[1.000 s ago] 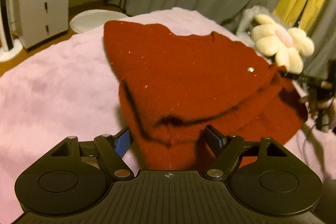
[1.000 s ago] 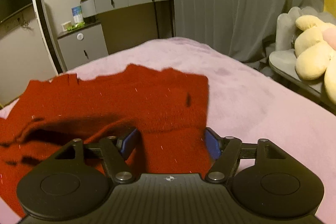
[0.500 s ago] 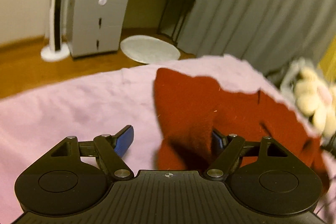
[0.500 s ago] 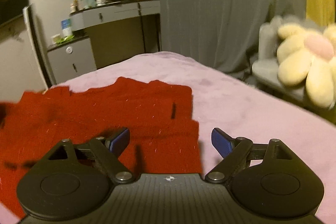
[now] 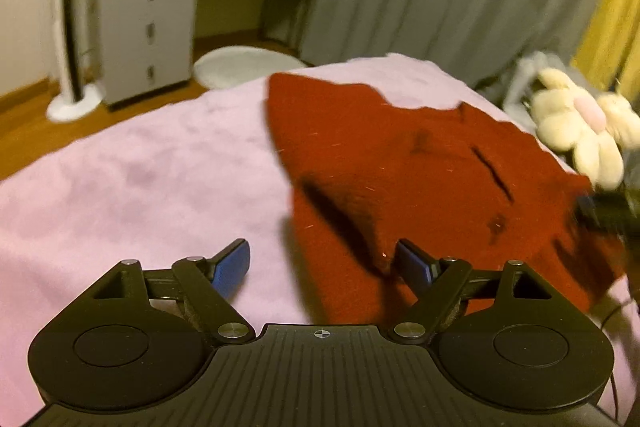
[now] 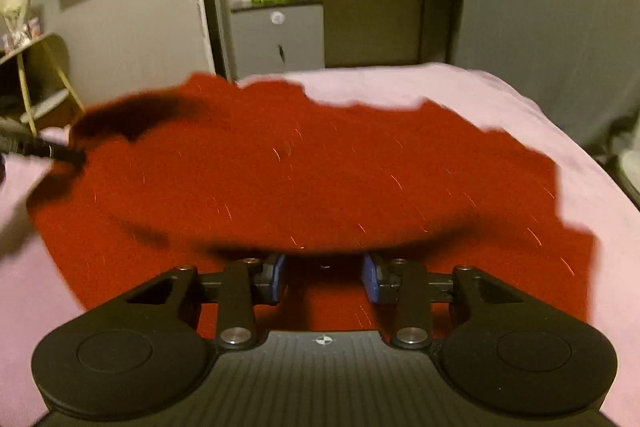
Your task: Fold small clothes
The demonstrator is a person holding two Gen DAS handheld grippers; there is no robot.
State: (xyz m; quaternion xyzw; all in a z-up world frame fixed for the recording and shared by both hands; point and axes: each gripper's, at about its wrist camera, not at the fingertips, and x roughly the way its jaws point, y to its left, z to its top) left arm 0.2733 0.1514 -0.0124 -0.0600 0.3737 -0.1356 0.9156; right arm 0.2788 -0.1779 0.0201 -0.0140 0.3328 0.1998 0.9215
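Red sweater [image 5: 408, 163] spread on pink bed [image 5: 140, 179], bed as landmark. Left claw [image 5: 322, 263] spread wide above bed, one blue finger [image 5: 414, 263] touching sweater edge, other over bare blanket. Right claw [image 6: 325, 277] half narrowed, nothing pinched, sweater fold lying right at its tips. Flower plush [image 5: 576, 123] beside bed, blurred.
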